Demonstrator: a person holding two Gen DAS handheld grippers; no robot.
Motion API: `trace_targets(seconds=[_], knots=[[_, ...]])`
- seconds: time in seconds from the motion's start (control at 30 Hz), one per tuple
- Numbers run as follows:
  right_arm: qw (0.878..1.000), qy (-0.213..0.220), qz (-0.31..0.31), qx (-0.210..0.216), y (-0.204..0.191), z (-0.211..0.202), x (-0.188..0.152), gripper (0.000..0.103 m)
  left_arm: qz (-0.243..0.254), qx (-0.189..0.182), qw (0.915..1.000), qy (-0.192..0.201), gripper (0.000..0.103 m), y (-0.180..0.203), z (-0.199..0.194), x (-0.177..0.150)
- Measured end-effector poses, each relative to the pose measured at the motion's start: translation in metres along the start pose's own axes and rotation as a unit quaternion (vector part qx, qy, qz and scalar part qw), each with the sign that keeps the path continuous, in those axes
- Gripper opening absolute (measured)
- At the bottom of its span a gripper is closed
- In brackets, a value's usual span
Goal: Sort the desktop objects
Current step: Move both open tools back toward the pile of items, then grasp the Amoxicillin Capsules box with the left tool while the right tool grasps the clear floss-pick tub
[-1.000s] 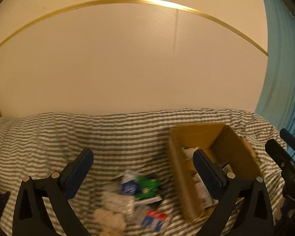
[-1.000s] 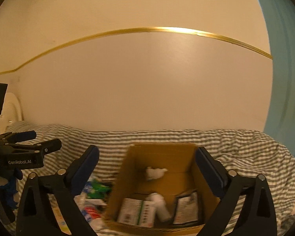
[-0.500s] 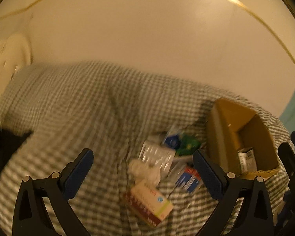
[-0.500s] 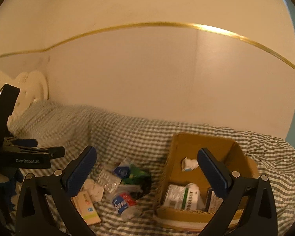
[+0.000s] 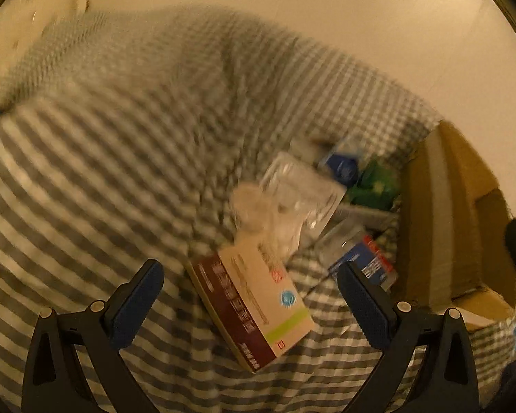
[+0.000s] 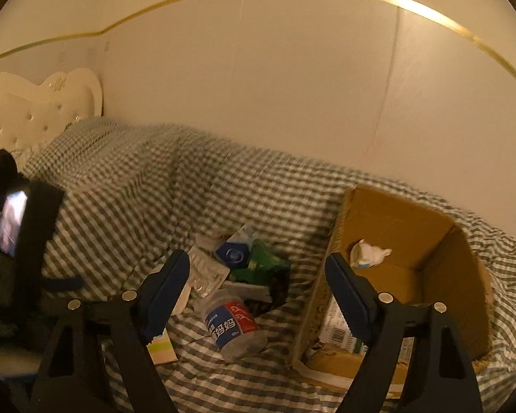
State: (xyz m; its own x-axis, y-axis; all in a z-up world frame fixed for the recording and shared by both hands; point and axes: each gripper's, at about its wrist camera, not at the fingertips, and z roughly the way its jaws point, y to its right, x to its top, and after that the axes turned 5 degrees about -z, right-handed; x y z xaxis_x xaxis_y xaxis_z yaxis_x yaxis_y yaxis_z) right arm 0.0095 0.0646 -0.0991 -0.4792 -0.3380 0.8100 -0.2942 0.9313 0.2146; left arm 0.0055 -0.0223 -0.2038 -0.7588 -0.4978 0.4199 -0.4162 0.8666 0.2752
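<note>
Bedroom shot, really: cream wall behind, and a grey-checked bed sheet standing in for a counter. Spotted the cardboard box open-topped on the right of it, already loaded with a few packets. Looked stiff-walled and easy to drop things into.

Caught the left gripper spread wide and tipped down over the pile, pinching nothing. Caught the right gripper parted too, just after narrowing a little, with nothing between the pads, aimed at the loose clutter just left of the box.

Found the rest of the sorting job heaped there, just beside the box wall. Pegged the maroon-and-cream carton as light, stiff and flat-sided. Would pinch across the long narrow edges rather than risk denting the big faces.

Next down, noticed the small plastic bottle lying on its side at the near end of the heap. Round, slick-labelled, probably keen to roll on soft bedding. Would squeeze across the middle of the body.

Rated the clear blister sheet thin, crackly and slippery, best nipped by one edge. Same deal for the blue pouch and green packet behind: floppy, near weightless, corner grab. Left the crumpled tissue alone, already in the box.
</note>
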Motion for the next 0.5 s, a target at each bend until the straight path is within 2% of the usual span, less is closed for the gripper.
trace_targets(seconds=[0.17, 0.27, 0.3, 0.33, 0.4, 0.5], knots=[[0.998, -0.049, -0.028, 0.029, -0.009, 0.033, 0.001, 0.081, -0.021, 0.035, 0.9984, -0.040, 0.103, 0.002, 0.041, -0.015], [0.996, -0.073, -0.043, 0.038, -0.020, 0.053, -0.002, 0.081, -0.028, 0.043, 0.9956, -0.078, 0.103, -0.002, 0.070, -0.024], [0.995, -0.082, -0.048, 0.043, -0.023, 0.059, -0.002, 0.081, -0.029, 0.039, 0.9957, -0.079, 0.100, -0.007, 0.074, -0.027], [0.993, -0.094, -0.053, 0.046, -0.028, 0.066, -0.002, 0.081, -0.024, 0.039, 0.9967, -0.067, 0.087, -0.009, 0.073, -0.028], [0.991, -0.106, -0.057, 0.051, -0.031, 0.075, -0.003, 0.081, -0.012, 0.036, 0.9984, -0.043, 0.085, -0.014, 0.063, -0.029], [0.989, -0.127, -0.055, 0.060, -0.033, 0.092, -0.005, 0.081, -0.001, 0.028, 0.9992, -0.028, 0.083, -0.024, 0.051, -0.027]])
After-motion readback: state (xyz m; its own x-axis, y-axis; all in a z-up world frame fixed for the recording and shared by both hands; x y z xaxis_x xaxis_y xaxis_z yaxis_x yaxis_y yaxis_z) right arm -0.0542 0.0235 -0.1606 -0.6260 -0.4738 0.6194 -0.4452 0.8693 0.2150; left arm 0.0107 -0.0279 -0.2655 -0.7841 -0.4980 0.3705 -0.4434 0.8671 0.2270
